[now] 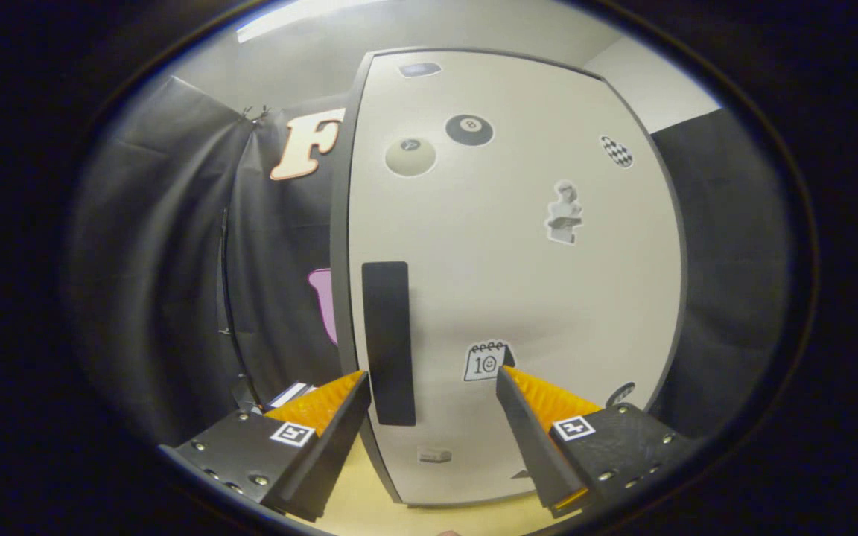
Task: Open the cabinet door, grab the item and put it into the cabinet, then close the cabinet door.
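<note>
The cabinet door (518, 283) stands shut just ahead of the gripper (433, 387), whose fingers are spread apart and hold nothing, the dark handle (388, 342) at about eleven o'clock from their gap (fitting either before opening or after closing).

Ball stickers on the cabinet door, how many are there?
2. A black ball sticker sits high on the cabinet door, and a pale ball sticker sits just beside and below it. Both are far beyond the open gripper. None seem hidden.
</note>
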{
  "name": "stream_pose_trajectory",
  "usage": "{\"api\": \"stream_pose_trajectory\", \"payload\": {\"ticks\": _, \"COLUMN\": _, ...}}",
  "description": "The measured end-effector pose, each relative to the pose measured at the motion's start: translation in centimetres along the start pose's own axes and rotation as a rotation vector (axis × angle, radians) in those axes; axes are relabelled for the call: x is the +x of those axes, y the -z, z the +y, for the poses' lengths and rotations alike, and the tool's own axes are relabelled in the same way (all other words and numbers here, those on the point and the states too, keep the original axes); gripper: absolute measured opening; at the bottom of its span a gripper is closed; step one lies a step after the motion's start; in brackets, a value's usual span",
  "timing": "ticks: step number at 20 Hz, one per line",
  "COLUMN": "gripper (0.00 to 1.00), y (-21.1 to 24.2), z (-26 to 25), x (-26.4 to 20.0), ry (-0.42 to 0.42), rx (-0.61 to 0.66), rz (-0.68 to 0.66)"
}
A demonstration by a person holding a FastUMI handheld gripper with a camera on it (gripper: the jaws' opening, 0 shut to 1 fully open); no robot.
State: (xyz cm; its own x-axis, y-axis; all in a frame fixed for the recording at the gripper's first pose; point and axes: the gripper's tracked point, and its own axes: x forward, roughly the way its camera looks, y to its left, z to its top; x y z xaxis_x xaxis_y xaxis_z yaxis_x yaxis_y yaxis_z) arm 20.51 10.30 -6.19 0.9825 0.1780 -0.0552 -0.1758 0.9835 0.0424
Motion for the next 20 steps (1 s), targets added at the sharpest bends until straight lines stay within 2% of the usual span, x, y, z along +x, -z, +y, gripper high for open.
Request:
{"api": "stream_pose_trajectory", "payload": {"ticks": 12, "gripper": 1.00, "y": -1.2, "z": -4.5, "x": -16.7, "ry": 0.082, "rx": -0.050, "rz": 0.015}}
{"api": "stream_pose_trajectory", "payload": {"ticks": 20, "gripper": 1.00, "y": -1.5, "z": -4.8, "x": -22.6, "ry": 0.121, "rx": -0.047, "rz": 0.003}}
